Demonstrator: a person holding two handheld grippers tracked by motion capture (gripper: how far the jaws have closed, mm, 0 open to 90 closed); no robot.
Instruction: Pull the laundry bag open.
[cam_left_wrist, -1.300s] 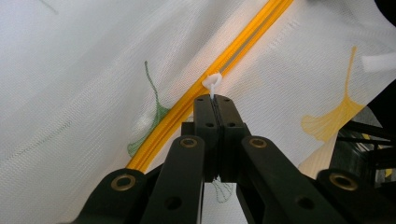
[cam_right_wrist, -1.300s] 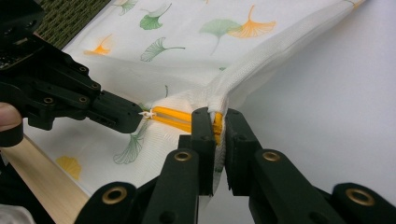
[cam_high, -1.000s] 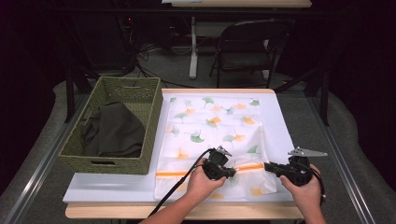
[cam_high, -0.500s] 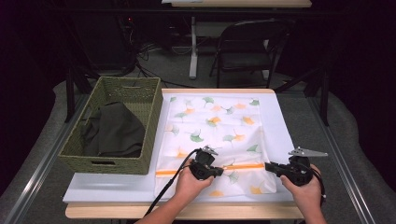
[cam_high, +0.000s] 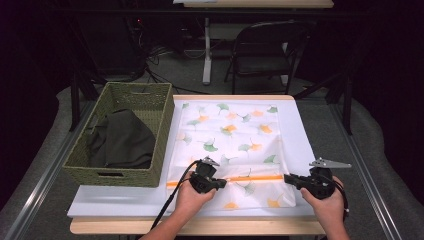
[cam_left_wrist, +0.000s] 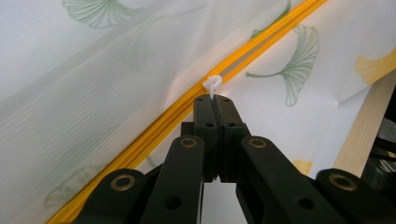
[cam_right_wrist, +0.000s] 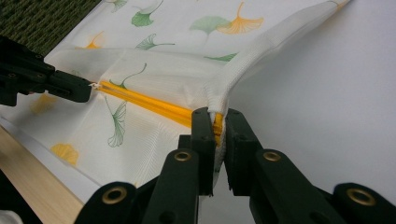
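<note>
Down at the near end of the table, the left gripper (cam_left_wrist: 213, 100) has its two black jaws clenched flat together on the small white plastic zipper pull (cam_left_wrist: 212, 85), which curls up just past the tips. That pull sits on the orange zipper (cam_left_wrist: 154, 123), a ribbed double band running straight across the white mesh laundry bag printed with green and orange ginkgo leaves (cam_high: 235, 135). The bag's fabric is a fine, slightly see-through weave, lying flat with soft folds.

At the zipper's other end, the right gripper (cam_right_wrist: 215, 122) pinches the bag's thick stitched corner edge, with the orange zipper end between its pads; the jaws stand narrowly apart on the cloth, lifting it into a small ridge.

The bag lies on a smooth white board (cam_high: 320, 150) over the pale wooden table (cam_high: 200, 226). Beside it on the left stands a green woven rectangular basket (cam_high: 120, 175) holding a dark crumpled garment (cam_high: 122, 140).
</note>
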